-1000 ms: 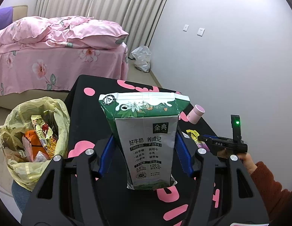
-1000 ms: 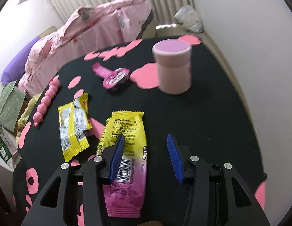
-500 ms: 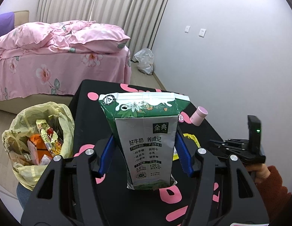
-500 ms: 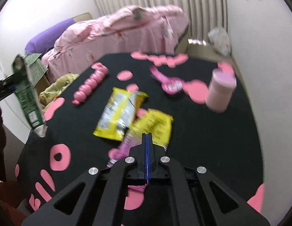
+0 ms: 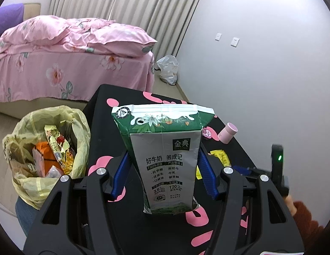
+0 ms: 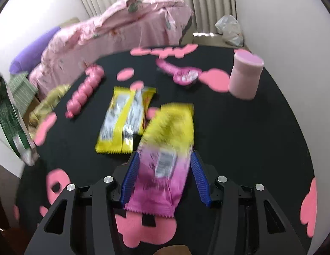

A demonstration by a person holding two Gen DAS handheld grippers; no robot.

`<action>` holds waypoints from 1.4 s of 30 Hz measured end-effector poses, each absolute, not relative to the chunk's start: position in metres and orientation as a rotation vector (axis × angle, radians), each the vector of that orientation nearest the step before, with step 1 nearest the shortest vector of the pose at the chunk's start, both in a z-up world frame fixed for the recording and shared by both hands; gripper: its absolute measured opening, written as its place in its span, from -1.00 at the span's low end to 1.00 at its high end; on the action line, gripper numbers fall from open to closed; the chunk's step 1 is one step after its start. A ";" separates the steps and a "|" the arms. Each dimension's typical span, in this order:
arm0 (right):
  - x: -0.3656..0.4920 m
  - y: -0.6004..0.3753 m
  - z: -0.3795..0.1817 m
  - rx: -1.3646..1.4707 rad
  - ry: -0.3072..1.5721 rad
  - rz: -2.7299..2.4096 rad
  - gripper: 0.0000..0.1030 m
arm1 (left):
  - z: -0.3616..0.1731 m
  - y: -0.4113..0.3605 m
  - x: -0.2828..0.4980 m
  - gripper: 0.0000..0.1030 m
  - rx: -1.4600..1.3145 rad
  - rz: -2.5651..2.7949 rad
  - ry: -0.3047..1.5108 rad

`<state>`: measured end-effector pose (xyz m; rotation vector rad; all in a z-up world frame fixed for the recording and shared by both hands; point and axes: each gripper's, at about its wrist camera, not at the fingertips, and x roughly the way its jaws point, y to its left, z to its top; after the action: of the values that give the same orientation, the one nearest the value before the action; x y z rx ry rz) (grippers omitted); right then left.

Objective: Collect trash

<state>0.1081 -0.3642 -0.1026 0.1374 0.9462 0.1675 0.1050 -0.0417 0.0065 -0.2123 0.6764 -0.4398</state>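
1. Since a second ago: swung back over the black table (image 6: 239, 127), right gripper (image 6: 162, 178), after snapping fully closed half a second back; jaws now opening again, with the yellow-and-pink wrapper (image 6: 165, 148) between the blue pads (image 6: 130, 174).
2. Lying flat on the table, that wrapper, pink end toward the camera; blurred, so cannot tell for sure whether the pads touch its edges, but no pinch visible.
3. Unchanged in the left gripper (image 5: 162, 174): clamped on the green-and-grey milk carton (image 5: 165, 155), held upright above the table's near edge, blue pads pressing on both sides.
4. Left of the table, on the floor: yellow trash bag (image 5: 47, 140), mouth open, wrappers and an orange item inside.
5. On the table, just left of the yellow-and-pink wrapper: yellow-and-silver wrapper (image 6: 124, 116), touching or nearly touching it.
6. Farther back on the table: pink cup (image 6: 245, 76) upright near the right edge, pink spoon-shaped packet (image 6: 182, 74) just left of it, pink beaded strip (image 6: 84, 91) toward the left side.
7. Beyond the table: bed with pink floral bedding (image 5: 69, 48), white plastic bag (image 5: 168, 70) on the floor by the wall.
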 end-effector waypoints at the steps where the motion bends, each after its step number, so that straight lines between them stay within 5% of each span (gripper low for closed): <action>1: 0.107 -0.359 -0.109 0.115 0.967 0.165 -0.07 | 0.005 -0.042 0.105 0.08 -0.214 -0.440 0.679; 5: 0.105 -0.354 -0.110 0.046 0.960 0.168 -0.07 | 0.002 -0.044 0.107 0.08 -0.211 -0.439 0.686; 6: 0.105 -0.355 -0.109 0.053 0.965 0.170 -0.16 | 0.002 -0.045 0.107 0.08 -0.211 -0.439 0.686; 7: 0.104 -0.355 -0.109 0.054 0.965 0.168 -0.55 | 0.001 -0.045 0.107 0.08 -0.210 -0.438 0.686; 8: 0.102 -0.355 -0.107 0.049 0.962 0.166 -0.72 | 0.002 -0.045 0.108 0.08 -0.210 -0.439 0.685; 13: 0.083 -0.352 -0.084 0.050 0.895 0.221 -0.90 | 0.004 -0.043 0.109 0.08 -0.211 -0.429 0.675; 29: 0.087 -0.283 0.037 -0.098 0.583 0.375 -0.91 | 0.041 -0.002 0.104 0.08 -0.162 -0.315 0.552; 42: 0.160 -0.165 0.042 -0.160 0.577 0.608 -0.91 | 0.046 0.100 0.134 0.08 -0.118 0.078 0.444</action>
<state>0.1598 -0.1651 0.0416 -0.1597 0.5768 0.6079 0.1336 0.1002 0.0461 -0.1183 0.4442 0.0778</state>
